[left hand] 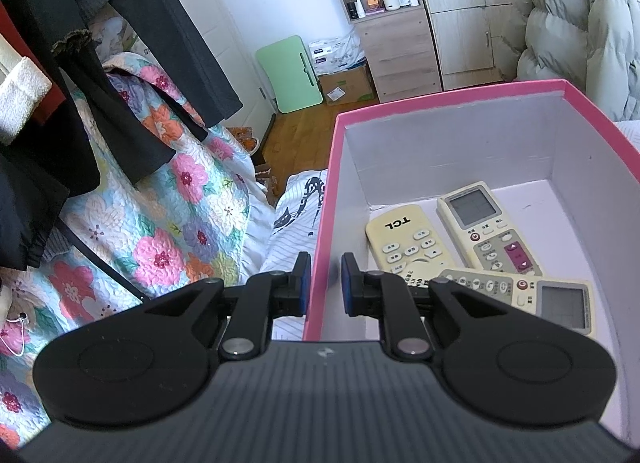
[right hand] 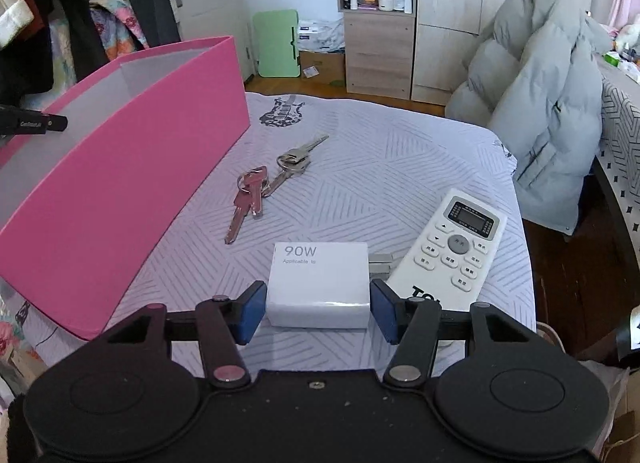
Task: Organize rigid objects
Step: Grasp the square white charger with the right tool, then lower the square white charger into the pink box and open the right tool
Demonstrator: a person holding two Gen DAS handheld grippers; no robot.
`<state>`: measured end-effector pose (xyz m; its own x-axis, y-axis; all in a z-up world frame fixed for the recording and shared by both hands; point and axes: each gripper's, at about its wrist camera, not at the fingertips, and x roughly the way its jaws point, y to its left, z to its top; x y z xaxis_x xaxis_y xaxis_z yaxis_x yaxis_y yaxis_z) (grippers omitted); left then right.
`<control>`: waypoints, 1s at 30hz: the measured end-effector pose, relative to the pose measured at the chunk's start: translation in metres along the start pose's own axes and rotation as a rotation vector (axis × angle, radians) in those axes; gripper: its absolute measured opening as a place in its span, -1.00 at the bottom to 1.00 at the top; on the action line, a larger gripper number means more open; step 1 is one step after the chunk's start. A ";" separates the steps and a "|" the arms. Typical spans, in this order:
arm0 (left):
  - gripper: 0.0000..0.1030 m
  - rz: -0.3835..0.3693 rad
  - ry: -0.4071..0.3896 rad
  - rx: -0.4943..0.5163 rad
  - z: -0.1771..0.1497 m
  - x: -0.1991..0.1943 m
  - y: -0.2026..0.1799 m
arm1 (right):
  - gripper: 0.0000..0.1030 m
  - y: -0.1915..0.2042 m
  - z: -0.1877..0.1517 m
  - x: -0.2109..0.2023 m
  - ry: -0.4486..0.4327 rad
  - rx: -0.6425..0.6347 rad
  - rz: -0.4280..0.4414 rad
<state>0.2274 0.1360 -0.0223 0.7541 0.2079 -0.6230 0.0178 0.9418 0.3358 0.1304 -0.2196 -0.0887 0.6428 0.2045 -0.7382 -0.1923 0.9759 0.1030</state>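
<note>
- Bed (right hand: pixel 400 167) with pale patterned cover
- On it: pink box (right hand: pixel 132 183), two key bunches (right hand: pixel 272 183), white charger (right hand: pixel 320 287), white remote (right hand: pixel 456 251)

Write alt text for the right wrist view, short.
The right gripper straddles a white 90W charger lying on a patterned sheet, its blue pads right beside the charger's sides. A white remote lies to the right, two key bunches beyond, and a pink box stands at left.
</note>
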 end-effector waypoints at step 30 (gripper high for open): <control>-0.73 -0.001 -0.010 -0.015 -0.003 -0.001 0.002 | 0.18 0.130 0.099 -0.051 0.011 -0.184 0.472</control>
<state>0.2245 0.1381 -0.0237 0.7605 0.2043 -0.6164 0.0085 0.9460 0.3241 0.1459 -0.0952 0.0278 0.4468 0.6182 -0.6466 -0.5882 0.7476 0.3084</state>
